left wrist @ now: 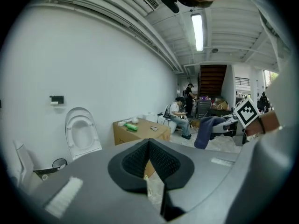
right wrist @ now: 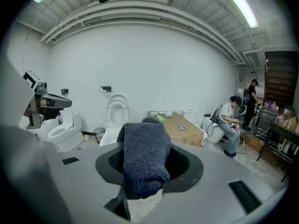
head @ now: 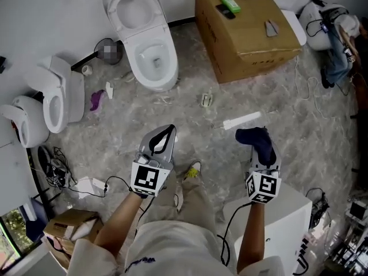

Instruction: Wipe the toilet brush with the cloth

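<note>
My right gripper (head: 258, 138) is shut on a dark blue cloth (head: 260, 144), which drapes over its jaws and hides the tips. In the right gripper view the cloth (right wrist: 143, 158) fills the space between the jaws of the right gripper (right wrist: 144, 174). My left gripper (head: 170, 129) hangs over the floor a little to the left, shut, with nothing in it; its jaws meet in a V (left wrist: 149, 144). A white stick-like object (head: 242, 121), possibly the toilet brush, lies on the floor just beyond the right gripper; I cannot tell for sure.
A white toilet (head: 147, 45) stands ahead, another toilet (head: 57, 94) at the left. A cardboard box (head: 248, 33) with small items is at the far right. A white cabinet (head: 290, 223) sits under my right arm. Cables (head: 63, 174) and scraps litter the floor.
</note>
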The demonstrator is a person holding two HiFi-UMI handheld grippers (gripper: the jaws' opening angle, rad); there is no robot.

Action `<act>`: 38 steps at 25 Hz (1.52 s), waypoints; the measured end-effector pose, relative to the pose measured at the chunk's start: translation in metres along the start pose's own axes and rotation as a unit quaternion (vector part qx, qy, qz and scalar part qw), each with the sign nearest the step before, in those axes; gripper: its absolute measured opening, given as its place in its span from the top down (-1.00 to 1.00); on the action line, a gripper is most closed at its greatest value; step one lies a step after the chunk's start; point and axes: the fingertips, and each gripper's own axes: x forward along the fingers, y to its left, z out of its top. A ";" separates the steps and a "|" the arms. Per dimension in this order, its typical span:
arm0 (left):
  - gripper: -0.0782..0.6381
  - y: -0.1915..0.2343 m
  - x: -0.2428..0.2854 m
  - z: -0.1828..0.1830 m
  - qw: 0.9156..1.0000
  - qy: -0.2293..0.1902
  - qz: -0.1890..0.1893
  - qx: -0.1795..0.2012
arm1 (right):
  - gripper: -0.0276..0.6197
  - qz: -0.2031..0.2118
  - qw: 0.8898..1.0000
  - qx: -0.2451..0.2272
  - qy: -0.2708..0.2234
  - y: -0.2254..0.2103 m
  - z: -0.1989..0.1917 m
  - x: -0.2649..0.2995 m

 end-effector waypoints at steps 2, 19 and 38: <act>0.78 0.014 0.015 -0.017 1.000 0.001 0.003 0.007 | 0.40 0.003 1.000 0.003 0.005 0.012 -0.011 0.022; 0.78 0.034 0.144 -0.162 0.998 -0.016 -0.050 0.020 | 0.41 -0.001 1.000 -0.014 0.007 0.062 -0.127 0.175; 0.78 0.047 0.269 -0.375 0.998 -0.051 -0.019 -0.032 | 0.40 -0.075 0.995 0.015 -0.058 0.051 -0.316 0.336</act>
